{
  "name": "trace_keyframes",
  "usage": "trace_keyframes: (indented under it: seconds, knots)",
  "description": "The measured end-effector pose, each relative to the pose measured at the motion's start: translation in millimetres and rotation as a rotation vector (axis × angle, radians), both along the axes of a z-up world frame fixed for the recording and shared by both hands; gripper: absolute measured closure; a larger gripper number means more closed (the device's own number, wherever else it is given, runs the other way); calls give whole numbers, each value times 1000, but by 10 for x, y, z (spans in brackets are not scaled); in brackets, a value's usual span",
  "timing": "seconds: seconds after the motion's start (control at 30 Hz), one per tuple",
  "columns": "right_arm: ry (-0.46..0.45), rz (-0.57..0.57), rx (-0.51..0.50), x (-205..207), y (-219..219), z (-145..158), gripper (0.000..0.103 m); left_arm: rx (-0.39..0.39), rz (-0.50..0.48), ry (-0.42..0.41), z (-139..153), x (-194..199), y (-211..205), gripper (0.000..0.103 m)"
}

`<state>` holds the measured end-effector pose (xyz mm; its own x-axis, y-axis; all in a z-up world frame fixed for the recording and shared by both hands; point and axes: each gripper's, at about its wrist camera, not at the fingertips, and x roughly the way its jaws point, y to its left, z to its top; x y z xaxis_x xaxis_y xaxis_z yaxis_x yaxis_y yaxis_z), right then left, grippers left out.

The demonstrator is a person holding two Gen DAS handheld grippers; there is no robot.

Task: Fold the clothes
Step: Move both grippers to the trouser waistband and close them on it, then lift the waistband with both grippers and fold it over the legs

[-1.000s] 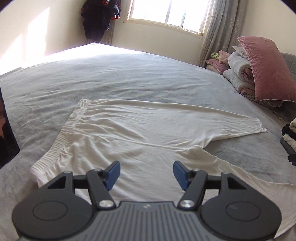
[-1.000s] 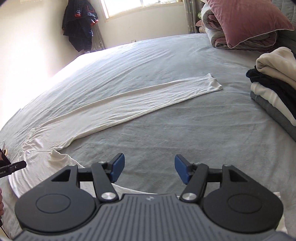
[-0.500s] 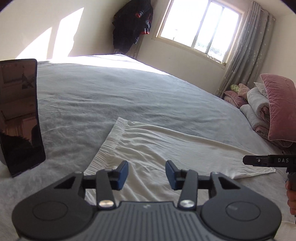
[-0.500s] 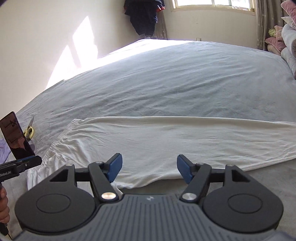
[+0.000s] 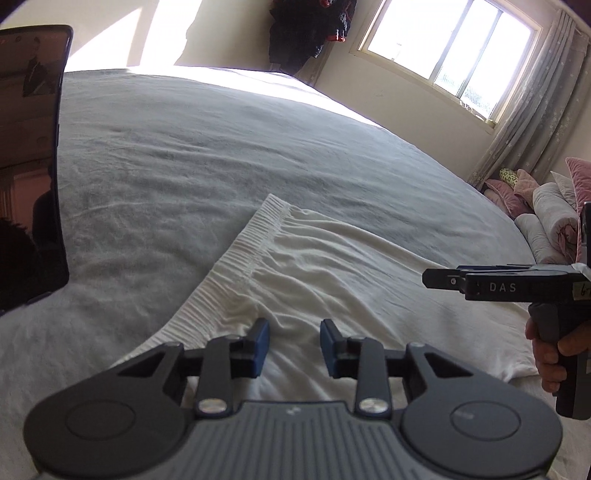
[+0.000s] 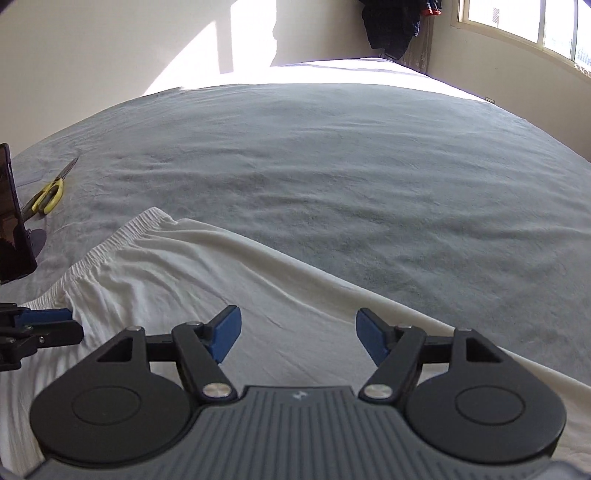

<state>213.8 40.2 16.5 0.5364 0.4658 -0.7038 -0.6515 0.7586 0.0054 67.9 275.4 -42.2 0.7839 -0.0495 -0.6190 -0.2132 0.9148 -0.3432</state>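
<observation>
White trousers [image 5: 332, 273] lie spread flat on the grey bed, their elastic waistband [image 5: 236, 254] pointing to the left. My left gripper [image 5: 294, 345] is open just over the cloth near the waistband, with nothing between its blue pads. The right wrist view shows the same trousers [image 6: 192, 284], one long leg running off to the right. Over that upper part of the trousers my right gripper [image 6: 299, 334] stands wide open and holds nothing. The left gripper [image 6: 37, 328] shows at this view's left edge by the waistband. A hand [image 5: 550, 354] holds the right gripper [image 5: 480, 286] at the right of the left wrist view.
A dark phone [image 5: 29, 166] stands upright on the bed at the left. Yellow-handled scissors [image 6: 46, 195] lie beyond it. Pink and white pillows [image 5: 546, 218] are piled at the far right. Dark clothes [image 5: 306, 29] hang in the corner by the window. Grey sheet [image 6: 332, 166] stretches beyond the trousers.
Both grippers have swung left toward the waistband end of the trousers. The folded pile and pillows have left the right view. The left jaws stand closer together than a second ago.
</observation>
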Motion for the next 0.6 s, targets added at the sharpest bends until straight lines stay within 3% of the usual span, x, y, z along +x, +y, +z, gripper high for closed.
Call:
trace_keyframes:
  seconds: [0.13,0.3,0.37,0.43,0.5,0.53,0.6]
  knots:
    - [-13,26,-59,251,78,-73,31,-34,19,6,-5,24,65,74]
    - [32,1,-33,498,44,-74,32,-53,54,29,-35,46,130,92]
    - [70,-1,-26,568,34,-93,44,-67,65,35,-44,51,154,94]
    - [97,11,-30,574,73,-136,49,-82,77,42,-53,55,178,96]
    - [144,15,1,581,83,-148,72,-92,85,45,-65,59,197,98]
    - [162,12,14,561,79,-125,97,-88,82,40,-75,60,199,98]
    - [197,5,38,521,73,-79,99,-80,77,31,-94,63,201,99]
